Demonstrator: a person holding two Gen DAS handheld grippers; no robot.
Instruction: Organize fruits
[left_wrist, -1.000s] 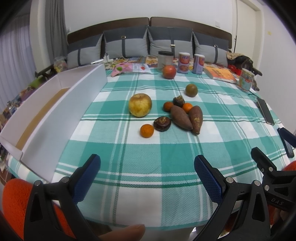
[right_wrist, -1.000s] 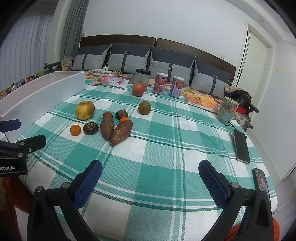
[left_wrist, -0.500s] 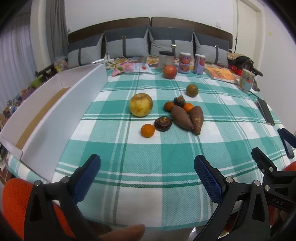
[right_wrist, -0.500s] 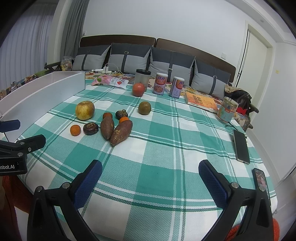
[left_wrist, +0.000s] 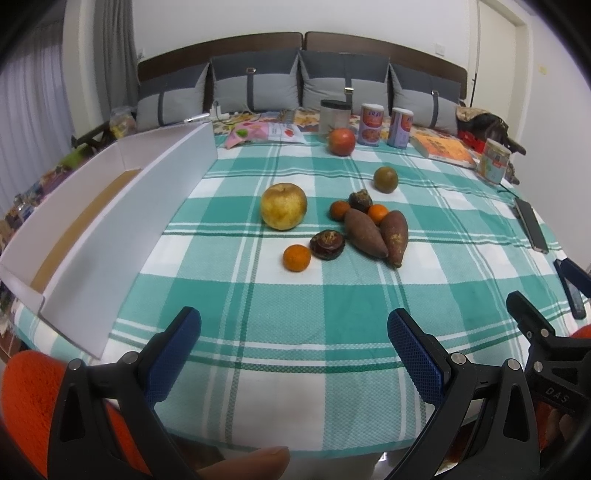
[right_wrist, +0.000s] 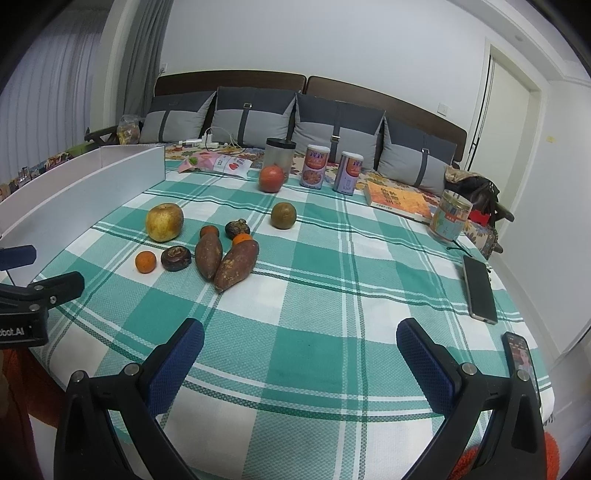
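- A cluster of fruit lies mid-worktop on a green-and-white checked cloth (left_wrist: 295, 295): a large yellow pear (left_wrist: 283, 206) on the left; a small orange (left_wrist: 296, 257) nearest the camera, just beside a dark mangosteen (left_wrist: 327, 244); two brown sweet potatoes (left_wrist: 376, 232) touching side by side to the right, their tips pointing near; two more small oranges (left_wrist: 377, 213) and a second dark fruit (left_wrist: 361, 200) tucked just behind the sweet potatoes.
- Apart from the cluster, a greenish-brown round fruit (left_wrist: 385, 179) sits farther back and to the right; a red pomegranate (left_wrist: 342, 141) stands at the far edge of the cloth, just in front of a clear lidded jar (left_wrist: 334, 115).
- A long white box (left_wrist: 122, 236) with low walls runs along the left side of the worktop; none of the fruit is in it.
- At the far edge: two printed cans (left_wrist: 384, 124), a pink snack packet (left_wrist: 264, 132), an orange book (left_wrist: 441, 148) and another printed tin (left_wrist: 493, 161); a dark phone (right_wrist: 479, 285) lies flat on the right, a second phone (right_wrist: 520, 356) nearer.
- The left gripper (left_wrist: 293, 354) hovers over the near edge of the cloth, its blue-padded fingers (left_wrist: 173, 354) spread wide and holding nothing; the right gripper (right_wrist: 300, 365) sits likewise, fingers (right_wrist: 175, 363) spread wide and holding nothing.
- Grey cushions (right_wrist: 255, 117) line a dark headboard behind the worktop.
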